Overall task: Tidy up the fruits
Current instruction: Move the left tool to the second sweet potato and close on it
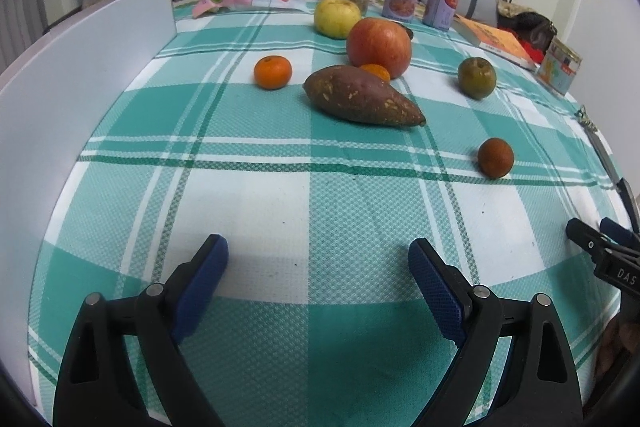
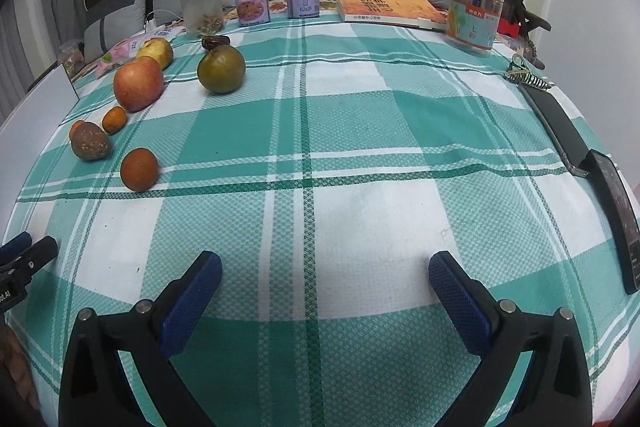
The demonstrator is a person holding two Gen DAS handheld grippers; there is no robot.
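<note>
Fruits such as the red apple (image 1: 379,43) could roll off the tabletop (image 1: 304,211) if nudged by either empty, wide-open claw (left claw (image 1: 318,267), right claw (image 2: 325,279)).

right tool (image 2: 325,277) spread wide, empty | red apple (image 2: 138,83), green fruit (image 2: 221,67) far-left on cloth (image 2: 360,219)

tablecloth (image 1: 320,187): teal-white plaid | apple (image 1: 379,42): red | mandarin (image 1: 273,71): orange | claw pads (image 1: 204,279): blue

red apple (image 1: 379,42) upright | sweet potato (image 1: 362,95) lying before it | tangerine (image 1: 273,72) apart
</note>
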